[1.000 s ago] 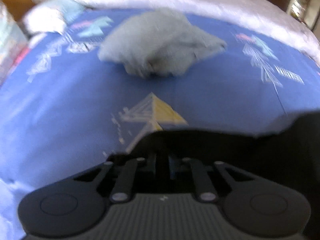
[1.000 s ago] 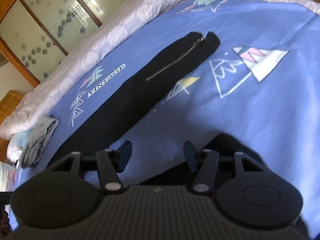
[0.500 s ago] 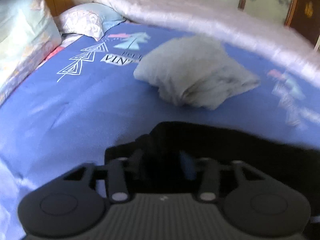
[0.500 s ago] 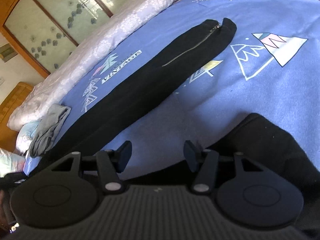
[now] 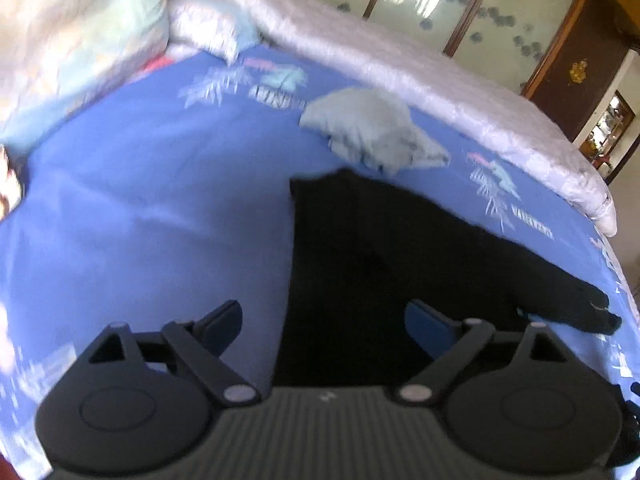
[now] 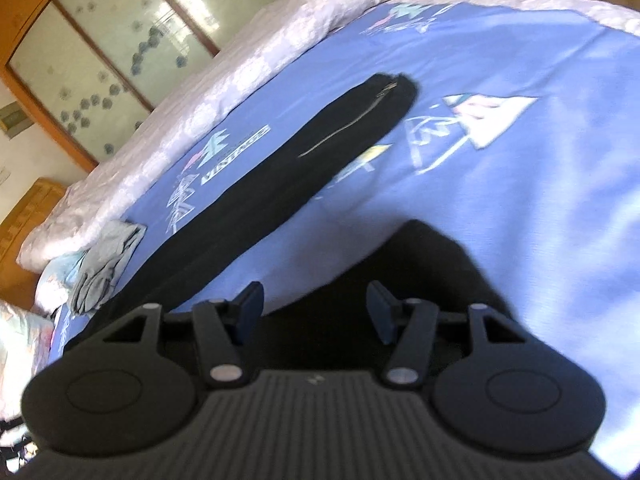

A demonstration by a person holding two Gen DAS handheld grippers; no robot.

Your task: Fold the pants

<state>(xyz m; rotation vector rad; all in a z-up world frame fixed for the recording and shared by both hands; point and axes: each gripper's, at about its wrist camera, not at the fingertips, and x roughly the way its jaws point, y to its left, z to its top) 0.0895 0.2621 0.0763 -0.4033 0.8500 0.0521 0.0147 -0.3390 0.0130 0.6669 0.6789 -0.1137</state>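
Black pants (image 5: 384, 256) lie flat on the blue bedspread (image 5: 152, 200). In the left wrist view the waist end is near me and one leg runs to the right, ending at a zipped cuff. My left gripper (image 5: 320, 324) is open above the waist end and holds nothing. In the right wrist view the long leg of the pants (image 6: 304, 156) stretches away with its zipper showing, and another black part lies under my right gripper (image 6: 316, 308), which is open and empty.
A crumpled grey garment (image 5: 372, 132) lies just beyond the pants, also in the right wrist view (image 6: 104, 256). Pillows (image 5: 80, 40) are at the left. A white quilt (image 5: 400, 72) runs along the far side of the bed. A wardrobe with glass doors (image 6: 120, 40) stands behind.
My left gripper has let go of the pants, opened and risen, so the waist now lies flat. The right gripper stayed open and shifted a little over the other leg.
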